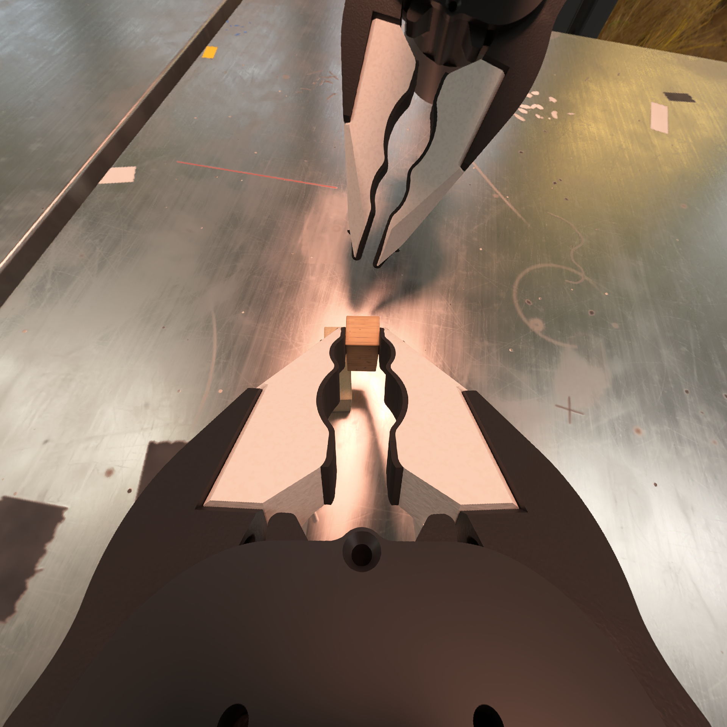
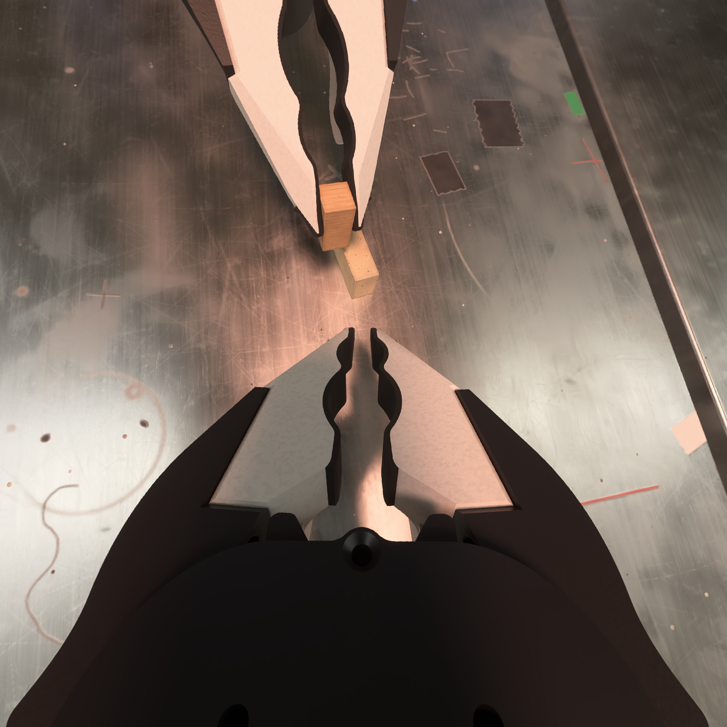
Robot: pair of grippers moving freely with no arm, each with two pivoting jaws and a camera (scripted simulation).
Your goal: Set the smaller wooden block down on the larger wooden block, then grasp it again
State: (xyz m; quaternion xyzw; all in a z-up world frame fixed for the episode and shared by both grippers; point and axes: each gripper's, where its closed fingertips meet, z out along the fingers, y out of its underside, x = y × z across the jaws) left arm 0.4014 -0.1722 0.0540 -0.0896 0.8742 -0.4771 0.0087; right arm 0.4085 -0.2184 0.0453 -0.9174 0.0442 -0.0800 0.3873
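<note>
My left gripper (image 1: 362,334) is shut on the smaller, orange wooden block (image 1: 362,332), held upright between its fingertips. The larger, paler wooden block (image 1: 343,389) lies flat on the metal table beneath it, mostly hidden by my fingers. In the right wrist view the left gripper (image 2: 337,228) holds the small block (image 2: 335,216) with its lower end at the far end of the larger block (image 2: 360,267); I cannot tell whether they touch. My right gripper (image 2: 362,334) is empty, its tips almost together, a short way in front of the larger block. It also shows in the left wrist view (image 1: 366,261).
The scratched metal table (image 2: 157,275) has a raised seam (image 2: 649,236) along one side, also seen in the left wrist view (image 1: 98,149). Flat tape patches (image 2: 497,124) and drawn marks lie on the surface. The table's far edge (image 1: 629,43) is behind the right gripper.
</note>
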